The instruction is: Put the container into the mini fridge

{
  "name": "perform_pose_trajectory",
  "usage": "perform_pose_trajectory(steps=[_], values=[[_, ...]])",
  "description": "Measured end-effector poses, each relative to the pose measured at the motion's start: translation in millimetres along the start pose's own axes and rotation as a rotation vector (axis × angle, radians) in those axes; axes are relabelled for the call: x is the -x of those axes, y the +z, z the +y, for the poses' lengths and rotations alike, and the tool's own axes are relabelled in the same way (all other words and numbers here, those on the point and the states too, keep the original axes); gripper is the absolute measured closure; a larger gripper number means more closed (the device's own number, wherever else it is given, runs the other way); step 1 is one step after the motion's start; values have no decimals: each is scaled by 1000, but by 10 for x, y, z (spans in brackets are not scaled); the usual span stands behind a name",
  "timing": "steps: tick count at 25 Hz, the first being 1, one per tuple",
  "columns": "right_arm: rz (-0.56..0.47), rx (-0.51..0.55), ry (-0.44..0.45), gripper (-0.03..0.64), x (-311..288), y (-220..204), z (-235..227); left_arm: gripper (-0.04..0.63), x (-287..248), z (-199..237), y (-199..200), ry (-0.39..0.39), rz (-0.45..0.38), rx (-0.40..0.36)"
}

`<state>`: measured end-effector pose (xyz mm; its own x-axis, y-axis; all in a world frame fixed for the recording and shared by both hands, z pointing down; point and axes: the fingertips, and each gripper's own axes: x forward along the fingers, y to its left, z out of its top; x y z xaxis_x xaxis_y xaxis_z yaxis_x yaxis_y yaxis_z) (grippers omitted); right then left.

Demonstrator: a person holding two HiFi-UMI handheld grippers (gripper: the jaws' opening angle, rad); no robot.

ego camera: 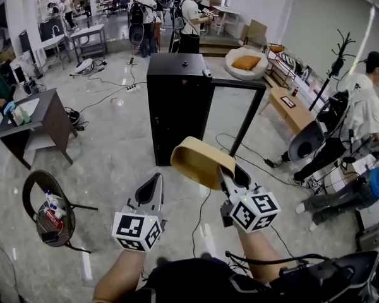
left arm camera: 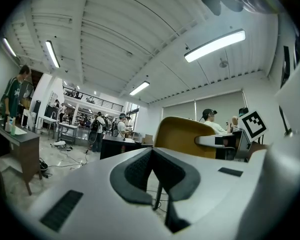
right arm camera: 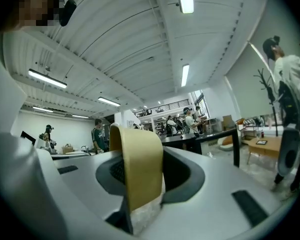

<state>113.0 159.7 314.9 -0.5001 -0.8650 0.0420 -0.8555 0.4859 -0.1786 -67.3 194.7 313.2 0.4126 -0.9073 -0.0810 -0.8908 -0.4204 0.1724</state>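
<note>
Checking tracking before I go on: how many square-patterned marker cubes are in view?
2. One black-and-white marker cube sits on the left tongs, lower centre; the other on the right tongs, which grip the tan oval container. No others visible.

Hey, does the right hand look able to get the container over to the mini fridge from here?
Probably yes: the right claw grips the container, the door of the mini fridge stands open, and nothing stands in between. The opening itself isn't visible from here.
</note>
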Motion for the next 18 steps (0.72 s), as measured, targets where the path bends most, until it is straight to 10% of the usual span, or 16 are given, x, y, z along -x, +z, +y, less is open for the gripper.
perform_pose_trajectory(steps=[18], values=[[11,-43,-54,486,-101,-143,275,586,204,330,21,-43,-3,-30]])
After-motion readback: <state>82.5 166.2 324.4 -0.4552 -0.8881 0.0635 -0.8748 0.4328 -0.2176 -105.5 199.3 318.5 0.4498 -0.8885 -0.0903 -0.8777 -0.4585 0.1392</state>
